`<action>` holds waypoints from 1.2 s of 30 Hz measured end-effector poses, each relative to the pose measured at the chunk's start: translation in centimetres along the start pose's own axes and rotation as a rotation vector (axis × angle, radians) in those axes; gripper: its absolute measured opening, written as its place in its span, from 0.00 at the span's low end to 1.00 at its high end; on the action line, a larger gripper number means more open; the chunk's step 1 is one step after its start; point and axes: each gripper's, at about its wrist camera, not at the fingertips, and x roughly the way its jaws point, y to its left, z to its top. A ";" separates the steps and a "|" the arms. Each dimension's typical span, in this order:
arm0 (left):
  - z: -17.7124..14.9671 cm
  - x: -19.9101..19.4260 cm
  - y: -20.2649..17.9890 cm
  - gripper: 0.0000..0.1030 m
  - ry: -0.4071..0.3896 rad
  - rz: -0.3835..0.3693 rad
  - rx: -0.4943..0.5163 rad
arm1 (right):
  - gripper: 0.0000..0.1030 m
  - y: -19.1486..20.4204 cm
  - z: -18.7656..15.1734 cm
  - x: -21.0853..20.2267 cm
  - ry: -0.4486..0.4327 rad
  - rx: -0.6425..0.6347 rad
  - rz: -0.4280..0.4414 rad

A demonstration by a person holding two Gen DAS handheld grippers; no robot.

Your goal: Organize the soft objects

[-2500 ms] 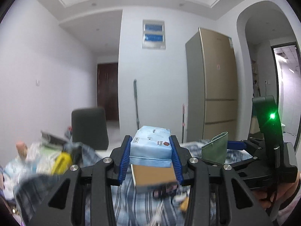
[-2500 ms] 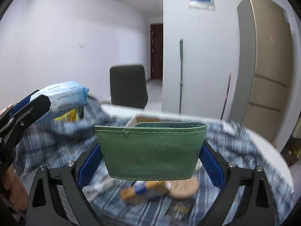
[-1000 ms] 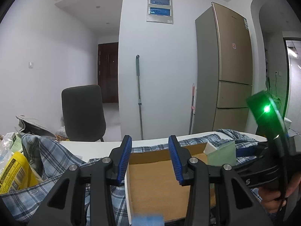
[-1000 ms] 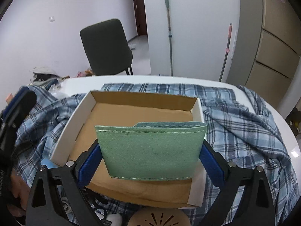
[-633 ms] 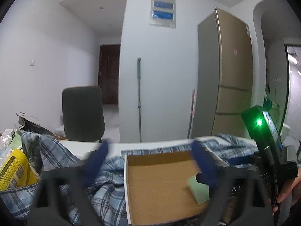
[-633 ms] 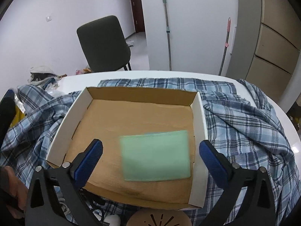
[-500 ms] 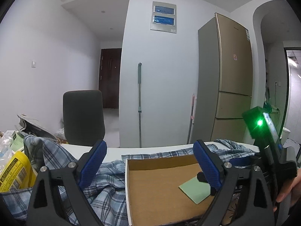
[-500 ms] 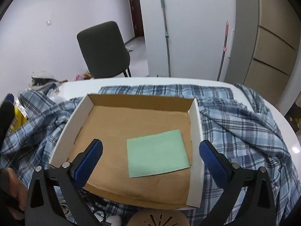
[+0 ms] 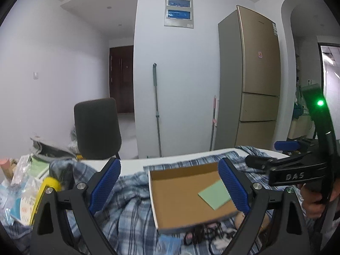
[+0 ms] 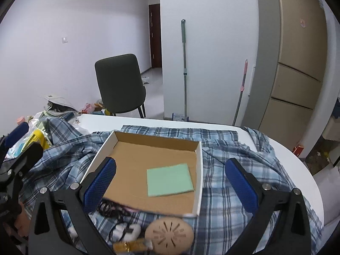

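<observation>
A shallow cardboard box (image 10: 198, 165) with white outer walls sits on a blue plaid cloth (image 10: 233, 155). A flat green fabric pouch (image 10: 170, 179) lies inside it, toward the right wall; it also shows in the left wrist view (image 9: 214, 194) inside the box (image 9: 182, 193). My right gripper (image 10: 170, 183) is open and empty, above the box's near edge. My left gripper (image 9: 170, 186) is open and empty, to the left of the box. A pale blue pack (image 9: 170, 242) shows blurred below the box front.
A round tan perforated disc (image 10: 170, 232), black cords (image 10: 112, 209) and small white items lie on the cloth before the box. A yellow bag (image 9: 45, 189) and packets pile at the left. A dark chair (image 10: 120, 85), mop and fridge (image 10: 291, 63) stand behind the white table (image 10: 297, 165).
Both grippers opened. The green pouch dropped from my right gripper into the box. The blue pack left my left gripper. Both grippers then drew back and up from the box.
</observation>
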 end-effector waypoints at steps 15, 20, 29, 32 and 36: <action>-7.1 1.0 1.9 0.79 0.262 -0.017 -0.059 | 0.99 -0.9 -6.8 -2.6 0.069 0.066 -0.050; -8.3 2.7 2.6 0.66 0.365 -0.046 -0.100 | 0.99 -1.0 -8.1 -2.1 0.084 0.071 -0.050; -10.3 5.6 2.2 0.38 0.568 -0.100 -0.098 | 0.99 -2.0 -9.7 -1.5 0.140 0.100 -0.061; -10.6 6.0 2.1 0.37 0.599 -0.069 -0.087 | 0.99 -2.5 -9.9 -1.5 0.148 0.115 -0.071; -10.8 6.3 2.1 0.26 0.613 -0.089 -0.091 | 0.99 -2.8 -9.9 -1.3 0.156 0.125 -0.082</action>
